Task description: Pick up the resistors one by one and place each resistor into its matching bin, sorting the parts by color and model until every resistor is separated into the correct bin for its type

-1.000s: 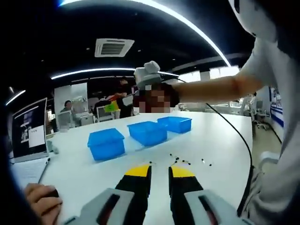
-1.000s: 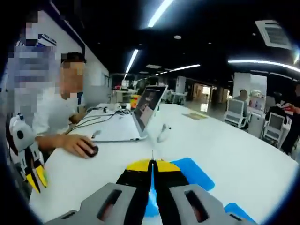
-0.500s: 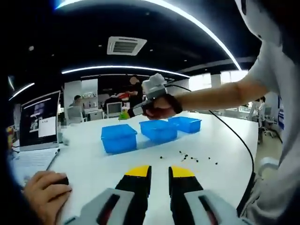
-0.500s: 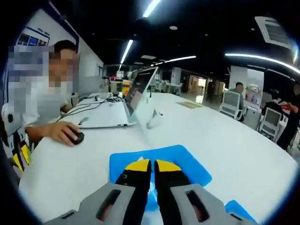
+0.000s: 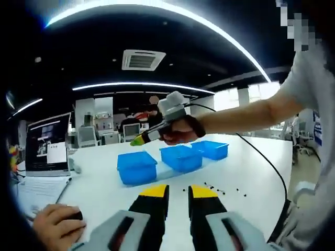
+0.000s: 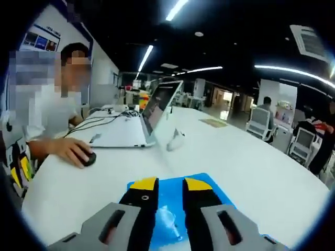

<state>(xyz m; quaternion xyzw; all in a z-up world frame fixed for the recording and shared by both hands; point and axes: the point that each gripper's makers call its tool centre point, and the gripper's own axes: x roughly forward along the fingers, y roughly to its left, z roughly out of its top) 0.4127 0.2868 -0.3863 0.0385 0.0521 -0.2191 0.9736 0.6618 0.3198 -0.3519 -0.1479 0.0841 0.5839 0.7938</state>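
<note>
Resistors [image 5: 217, 190]: small dark specks, loose on the white table [image 5: 251, 167], just ahead of the left gripper [image 5: 178, 191] and to its right. Colour and model unreadable from here. Three blue bins [image 5: 137, 167] in a row behind them.

Right gripper [image 6: 170, 184] hovers over the nearest blue bin [image 6: 220, 196], jaws parted a narrow way, nothing visible between them; something pale lies in the bin below, too blurred to name. In the left gripper view the right gripper [image 5: 137, 140] hangs above the row.

Left gripper: jaws a small gap apart, empty, off the table.

Risks, judged:
- Parts tiny and close together; a grab may catch two, or flick one away.
- Types indistinct; wrong bin likely.
- Trailing cable [image 5: 269, 157] could sweep the scatter.
</note>
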